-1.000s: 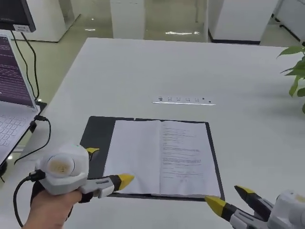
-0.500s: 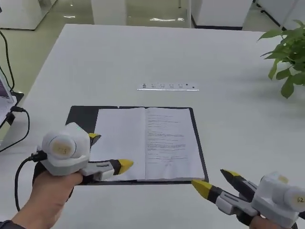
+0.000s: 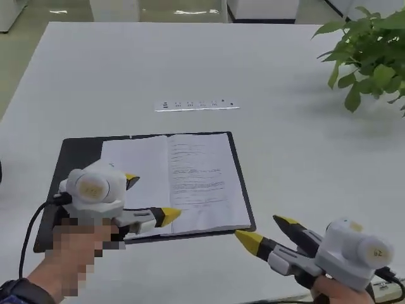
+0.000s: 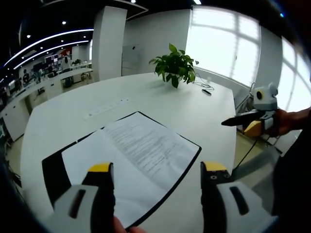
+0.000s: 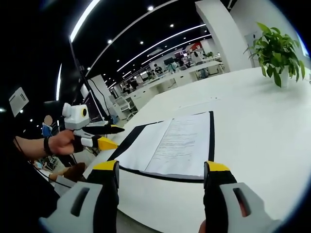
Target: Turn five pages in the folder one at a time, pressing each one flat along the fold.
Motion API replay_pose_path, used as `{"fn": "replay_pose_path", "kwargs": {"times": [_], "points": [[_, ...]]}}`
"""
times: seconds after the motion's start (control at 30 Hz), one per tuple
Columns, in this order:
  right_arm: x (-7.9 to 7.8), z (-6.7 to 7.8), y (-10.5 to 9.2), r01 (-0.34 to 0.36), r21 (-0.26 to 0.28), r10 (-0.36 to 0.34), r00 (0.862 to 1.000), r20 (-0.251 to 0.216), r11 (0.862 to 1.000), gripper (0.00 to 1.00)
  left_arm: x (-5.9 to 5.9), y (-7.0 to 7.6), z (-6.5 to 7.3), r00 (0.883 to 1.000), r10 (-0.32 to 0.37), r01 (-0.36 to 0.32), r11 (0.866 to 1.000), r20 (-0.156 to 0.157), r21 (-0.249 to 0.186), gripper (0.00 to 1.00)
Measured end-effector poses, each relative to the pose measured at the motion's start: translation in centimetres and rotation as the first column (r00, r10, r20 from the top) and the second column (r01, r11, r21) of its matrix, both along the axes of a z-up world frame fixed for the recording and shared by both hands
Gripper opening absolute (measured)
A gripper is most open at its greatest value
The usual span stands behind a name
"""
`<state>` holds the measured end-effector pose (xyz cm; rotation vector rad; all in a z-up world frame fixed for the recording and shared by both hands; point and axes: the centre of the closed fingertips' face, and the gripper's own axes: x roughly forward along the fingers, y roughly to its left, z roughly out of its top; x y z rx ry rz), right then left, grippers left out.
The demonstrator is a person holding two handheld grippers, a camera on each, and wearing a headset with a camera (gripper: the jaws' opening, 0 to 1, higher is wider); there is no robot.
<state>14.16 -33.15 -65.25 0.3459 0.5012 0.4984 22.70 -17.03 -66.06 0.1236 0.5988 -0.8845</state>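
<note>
A black folder (image 3: 76, 158) lies open on the white table, with a blank left page (image 3: 142, 164) and a printed right page (image 3: 202, 177). My left gripper (image 3: 150, 197) is open and hovers over the lower part of the left page, one yellow tip near the fold at the front edge. It holds nothing. My right gripper (image 3: 264, 230) is open just off the folder's front right corner, pointing at it. In the left gripper view the folder (image 4: 141, 145) lies ahead of the open jaws. In the right gripper view the folder (image 5: 170, 141) lies ahead too.
A power strip (image 3: 196, 104) is set into the table (image 3: 304, 152) beyond the folder. A potted plant (image 3: 370, 54) stands at the far right. A cable (image 3: 28, 234) trails from the left gripper. The table's front edge is close to both hands.
The head camera has swung right and down, so everything shifted left in the picture. Against the folder, my left gripper's tip has come closer to the fold. Both grippers stay open.
</note>
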Motion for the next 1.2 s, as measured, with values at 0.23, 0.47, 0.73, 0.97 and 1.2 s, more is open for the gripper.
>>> {"fn": "replay_pose_path", "kwargs": {"times": [0.23, 0.47, 0.73, 0.97, 1.2], "points": [[-0.3, -0.2, -0.9, 0.008, 0.011, -0.008, 1.000, -0.011, 1.000, 0.70, 0.1, -2.3, -1.7, 0.999, -0.028, 0.028, 1.000, -0.034, 0.007, 0.72], [-0.6, -0.8, -1.3, 0.004, 0.001, -0.004, 1.000, -0.031, 1.000, 0.70, -0.1, -4.9, -2.7, 0.997, -0.066, 0.066, 0.998, -0.047, 0.004, 0.71], [-0.7, -0.9, -1.1, 0.010, -0.004, -0.010, 0.999, -0.034, 1.000, 0.69, -0.4, -7.7, -4.5, 0.988, -0.135, 0.138, 0.990, -0.076, 0.032, 0.69], [-0.7, -1.2, -1.0, 0.012, -0.014, -0.012, 0.999, -0.042, 1.000, 0.69, 0.2, -10.9, -5.9, 0.975, -0.211, 0.216, 0.974, -0.072, 0.070, 0.69], [-0.5, -1.5, -1.4, 0.019, -0.016, -0.020, 0.998, -0.052, 1.000, 0.69, 1.0, -14.1, -7.1, 0.969, -0.233, 0.239, 0.969, -0.083, 0.069, 0.68]]}}
